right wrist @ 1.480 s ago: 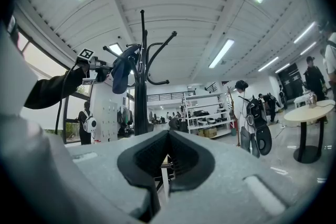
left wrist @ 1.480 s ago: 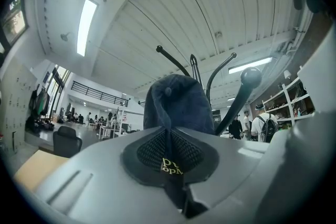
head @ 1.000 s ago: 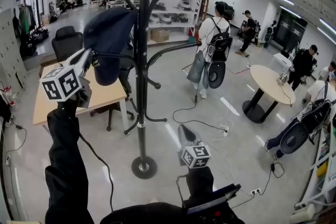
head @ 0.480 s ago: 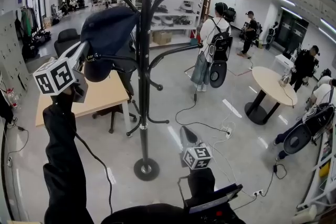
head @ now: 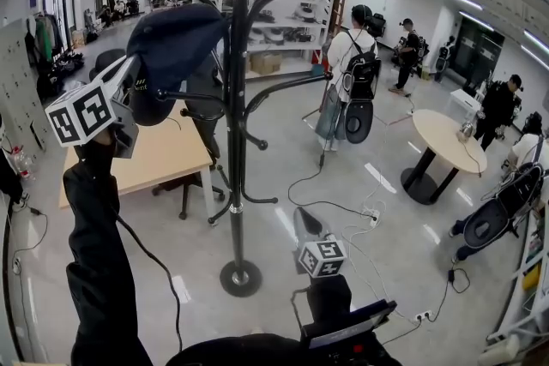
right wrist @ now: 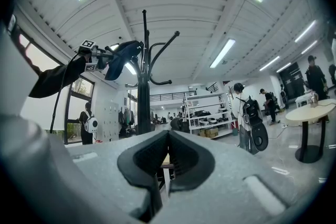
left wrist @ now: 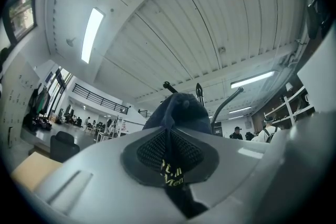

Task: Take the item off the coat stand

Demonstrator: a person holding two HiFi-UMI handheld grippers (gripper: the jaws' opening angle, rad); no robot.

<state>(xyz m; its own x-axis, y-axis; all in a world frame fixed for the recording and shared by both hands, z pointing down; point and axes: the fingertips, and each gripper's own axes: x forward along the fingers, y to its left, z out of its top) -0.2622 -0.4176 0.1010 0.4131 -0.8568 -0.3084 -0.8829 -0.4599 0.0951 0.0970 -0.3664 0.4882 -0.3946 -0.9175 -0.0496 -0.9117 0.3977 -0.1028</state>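
Note:
A dark navy cap [head: 171,47] hangs at the left side of the black coat stand [head: 236,141], over one of its left hook arms. My left gripper [head: 135,86] is raised to it and shut on the cap's edge. In the left gripper view the cap [left wrist: 181,113] fills the space between the pads, and printed yellow lettering shows at the left gripper [left wrist: 170,165]. The stand's hooks [left wrist: 199,94] rise just behind. My right gripper [head: 302,220] is held low near the stand's base, shut and empty [right wrist: 167,157]. From there the cap [right wrist: 123,52] shows high on the stand [right wrist: 144,86].
A wooden desk [head: 163,159] with an office chair stands behind the stand at the left. A round table [head: 442,137] is at the right. Several people stand or sit around the hall. Cables [head: 343,210] trail across the floor near the stand's round base [head: 240,277].
My left gripper has moved up and to the left with the cap, lifting it higher against the hook arm. The right gripper has stayed where it was.

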